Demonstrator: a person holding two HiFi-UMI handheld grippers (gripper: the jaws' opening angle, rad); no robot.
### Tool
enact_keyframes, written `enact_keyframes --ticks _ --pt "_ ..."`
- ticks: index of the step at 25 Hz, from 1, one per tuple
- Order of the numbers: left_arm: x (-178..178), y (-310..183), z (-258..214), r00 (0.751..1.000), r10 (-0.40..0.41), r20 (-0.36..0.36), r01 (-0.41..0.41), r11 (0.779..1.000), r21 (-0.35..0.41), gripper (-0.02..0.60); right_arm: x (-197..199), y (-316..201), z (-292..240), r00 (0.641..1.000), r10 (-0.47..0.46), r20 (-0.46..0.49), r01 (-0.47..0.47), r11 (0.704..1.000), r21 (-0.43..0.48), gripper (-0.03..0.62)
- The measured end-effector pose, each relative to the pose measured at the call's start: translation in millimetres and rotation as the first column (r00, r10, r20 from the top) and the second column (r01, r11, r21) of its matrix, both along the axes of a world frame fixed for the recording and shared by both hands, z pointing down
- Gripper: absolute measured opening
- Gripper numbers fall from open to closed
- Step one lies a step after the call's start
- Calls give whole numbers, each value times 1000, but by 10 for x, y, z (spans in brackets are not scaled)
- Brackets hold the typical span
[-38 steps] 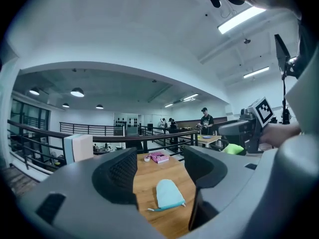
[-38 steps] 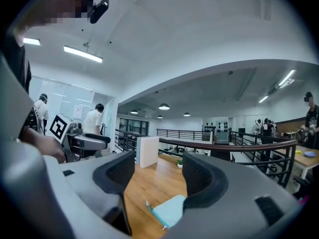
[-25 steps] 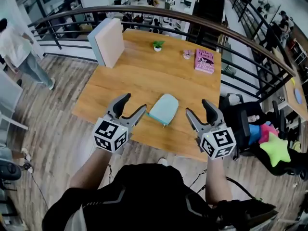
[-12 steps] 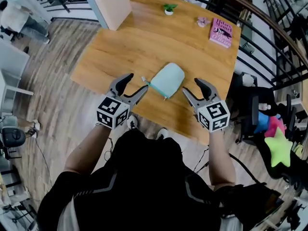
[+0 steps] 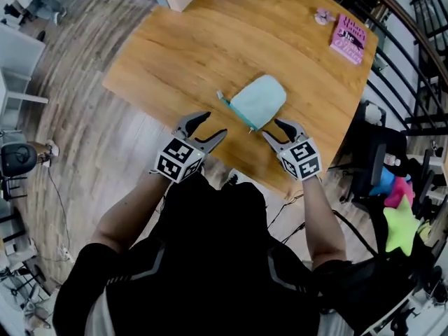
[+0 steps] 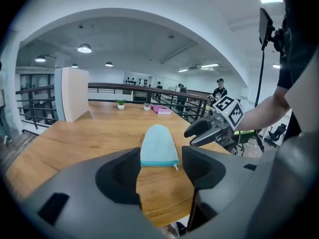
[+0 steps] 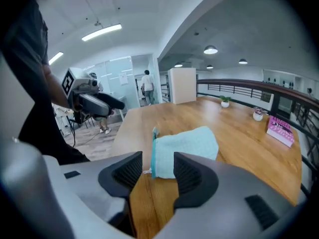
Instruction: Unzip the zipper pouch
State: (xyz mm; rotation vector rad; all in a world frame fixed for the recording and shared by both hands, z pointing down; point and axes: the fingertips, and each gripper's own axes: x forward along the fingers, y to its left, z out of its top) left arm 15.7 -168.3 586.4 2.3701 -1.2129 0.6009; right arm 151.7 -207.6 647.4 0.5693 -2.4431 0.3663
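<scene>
Since the soft, light pouch (image 5: 259, 101) will likely slide, pin it with your left gripper (image 5: 213, 124) and pinch the pull (image 7: 146, 172) just ahead of your right gripper (image 5: 273, 128), both jaws just narrowing yet apart, empty.

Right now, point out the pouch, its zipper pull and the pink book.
pouch (image 5: 260, 101), head view, middle of the fabric.
zipper pull (image 6: 175, 167), left gripper view, tab at pouch corner.
book (image 5: 348, 36), head view, cover.
</scene>
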Motion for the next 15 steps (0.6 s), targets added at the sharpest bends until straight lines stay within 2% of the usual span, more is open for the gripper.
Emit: enact_keyframes --ticks 8,15 --pt "-28 126 444 1000 -25 16 26 996 -84 279 -194 85 615 973 -164 -163 162 986 -24 202" --pt "-114 218 586 998 -61 15 63 991 -122 279 -228 81 890 939 -258 -228 256 966 -39 183"
